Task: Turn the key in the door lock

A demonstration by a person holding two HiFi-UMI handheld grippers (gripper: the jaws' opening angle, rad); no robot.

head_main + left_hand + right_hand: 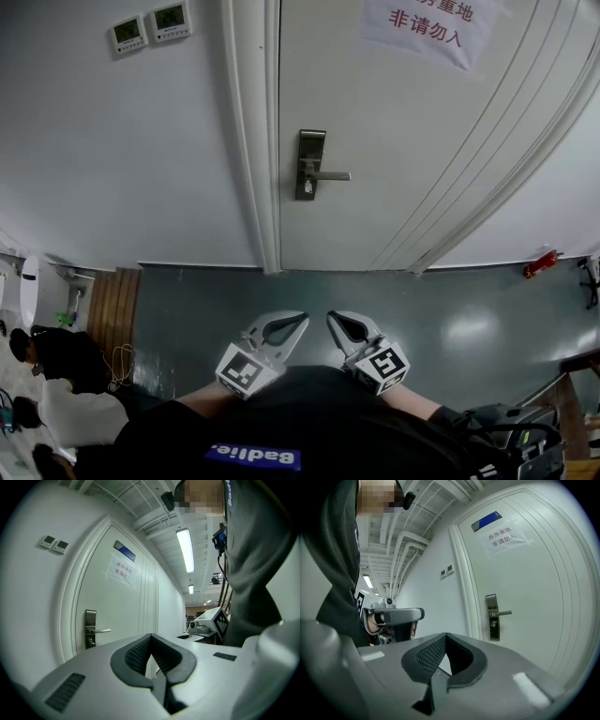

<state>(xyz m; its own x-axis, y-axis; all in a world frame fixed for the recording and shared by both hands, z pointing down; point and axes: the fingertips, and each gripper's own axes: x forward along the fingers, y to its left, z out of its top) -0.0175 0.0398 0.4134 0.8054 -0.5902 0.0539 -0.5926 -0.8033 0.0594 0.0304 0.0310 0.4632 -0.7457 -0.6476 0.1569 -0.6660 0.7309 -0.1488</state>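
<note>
A silver lock plate (310, 164) with a lever handle (330, 174) sits on the white door (403, 141). A small key (307, 187) shows below the lever. Both grippers are low in the head view, close to my body and well short of the door. My left gripper (302, 319) is shut with nothing between its jaws, and my right gripper (331, 318) looks shut and empty too. In the left gripper view, the lock plate (90, 629) lies far beyond the closed tips (151, 635). The right gripper view shows the lock plate (492, 617) beyond its tips (446, 634).
The door frame (255, 141) runs left of the lock. Two wall thermostats (150, 26) hang at upper left and a paper notice (422, 28) is on the door. A red object (541, 264) lies on the grey floor (281, 300) at right. Equipment stands at far left.
</note>
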